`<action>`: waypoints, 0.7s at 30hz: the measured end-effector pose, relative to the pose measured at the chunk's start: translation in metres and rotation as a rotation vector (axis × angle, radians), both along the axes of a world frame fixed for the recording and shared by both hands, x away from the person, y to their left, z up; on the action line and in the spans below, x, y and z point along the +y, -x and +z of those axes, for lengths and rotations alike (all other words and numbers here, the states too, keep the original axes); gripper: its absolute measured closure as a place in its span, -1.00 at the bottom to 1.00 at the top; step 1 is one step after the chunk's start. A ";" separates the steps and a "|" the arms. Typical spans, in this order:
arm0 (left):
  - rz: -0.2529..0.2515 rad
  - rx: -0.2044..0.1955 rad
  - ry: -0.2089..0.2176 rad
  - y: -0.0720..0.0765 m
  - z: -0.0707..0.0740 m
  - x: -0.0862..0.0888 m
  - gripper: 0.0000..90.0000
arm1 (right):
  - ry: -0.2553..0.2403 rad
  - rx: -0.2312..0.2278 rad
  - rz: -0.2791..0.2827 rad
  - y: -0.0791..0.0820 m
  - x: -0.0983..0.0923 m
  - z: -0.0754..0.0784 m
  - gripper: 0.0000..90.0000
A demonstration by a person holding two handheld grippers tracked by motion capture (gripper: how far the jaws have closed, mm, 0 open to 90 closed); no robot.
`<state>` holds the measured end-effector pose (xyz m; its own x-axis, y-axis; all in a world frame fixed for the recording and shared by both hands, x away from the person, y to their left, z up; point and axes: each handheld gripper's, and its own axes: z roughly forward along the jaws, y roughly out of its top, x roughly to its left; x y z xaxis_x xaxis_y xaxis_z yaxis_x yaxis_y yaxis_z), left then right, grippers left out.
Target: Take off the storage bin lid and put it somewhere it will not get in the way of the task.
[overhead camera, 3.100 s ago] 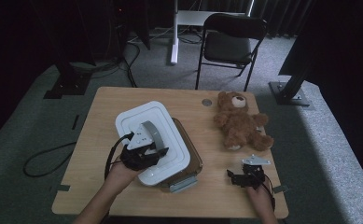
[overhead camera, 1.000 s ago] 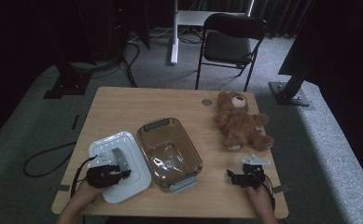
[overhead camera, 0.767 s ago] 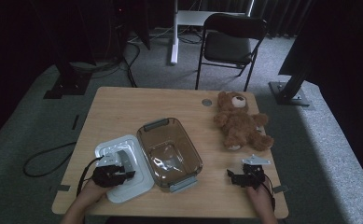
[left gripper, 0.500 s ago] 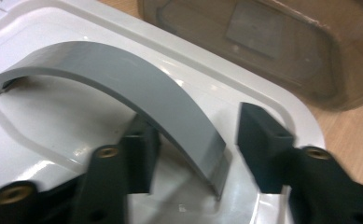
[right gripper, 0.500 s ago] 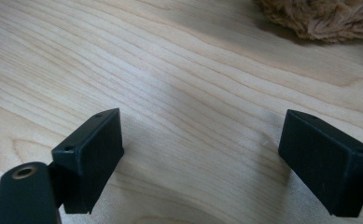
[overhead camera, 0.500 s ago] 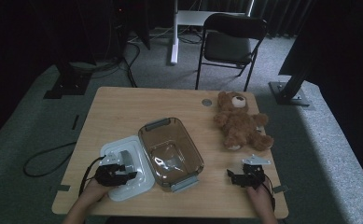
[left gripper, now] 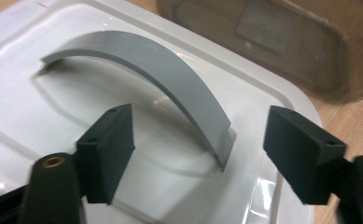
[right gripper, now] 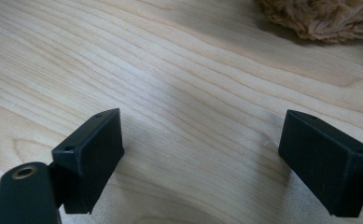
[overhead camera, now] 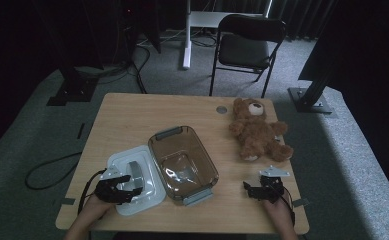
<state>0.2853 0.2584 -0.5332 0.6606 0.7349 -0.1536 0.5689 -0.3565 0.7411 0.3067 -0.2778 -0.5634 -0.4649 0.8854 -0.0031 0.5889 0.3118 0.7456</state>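
Note:
A white lid (overhead camera: 124, 160) with a grey arched handle (overhead camera: 133, 170) lies flat on the table (overhead camera: 132, 115), left of the clear brown container (overhead camera: 208, 165). My left gripper (overhead camera: 133, 189) sits over the lid's near end. In the left gripper view, my left gripper (left gripper: 202, 135) has its jaws spread either side of the handle (left gripper: 170, 79), whose near end lies between them untouched; they have just been opening. The container (left gripper: 286, 46) stands beyond the lid (left gripper: 76, 93). My right gripper (overhead camera: 249, 190) rests open near the front right edge, below the teddy bear (overhead camera: 257, 132). My right gripper (right gripper: 200, 154) has bare wood between its jaws.
A round grey disc (overhead camera: 222, 109) sits in the tabletop beside the bear's head. Brown fur (right gripper: 324, 14) shows ahead of the right gripper. A black chair (overhead camera: 249, 42) stands behind the table; a cable (overhead camera: 52, 167) lies on the floor at left.
The lid went from on top of the container to the table at its left and was laid flat. The left jaws let go of the handle. The right gripper stayed put.

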 end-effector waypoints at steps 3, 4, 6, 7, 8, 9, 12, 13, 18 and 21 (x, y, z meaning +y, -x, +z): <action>0.034 0.001 -0.012 0.002 -0.001 0.006 -0.55 | 0.000 0.000 0.000 0.000 0.000 0.000 -0.71; 0.044 -0.003 -0.010 0.003 -0.001 0.009 -0.55 | 0.000 0.000 0.000 0.000 0.000 0.000 -0.71; 0.069 0.000 -0.015 0.004 -0.002 0.014 -0.58 | 0.000 0.000 0.000 0.000 0.000 0.000 -0.71; 0.084 -0.005 -0.018 0.005 -0.002 0.016 -0.59 | 0.000 0.000 0.000 0.000 0.000 0.000 -0.71; 0.084 -0.005 -0.018 0.005 -0.002 0.016 -0.59 | 0.000 0.001 0.000 0.000 0.000 0.000 -0.72; 0.116 -0.008 -0.019 0.007 -0.001 0.021 -0.59 | 0.000 0.001 0.000 0.000 0.000 0.000 -0.72; 0.161 -0.016 -0.028 0.009 0.001 0.028 -0.74 | 0.000 0.001 0.000 0.000 0.000 0.000 -0.72; 0.178 -0.018 -0.036 0.010 0.002 0.030 -0.75 | 0.000 0.001 0.000 0.000 0.000 0.000 -0.72; 0.258 -0.002 -0.056 0.013 -0.001 0.042 -0.82 | -0.001 0.001 0.000 0.000 0.000 0.000 -0.72; 0.290 0.007 -0.056 0.013 -0.004 0.049 -0.96 | -0.001 0.001 0.000 0.000 0.000 0.000 -0.72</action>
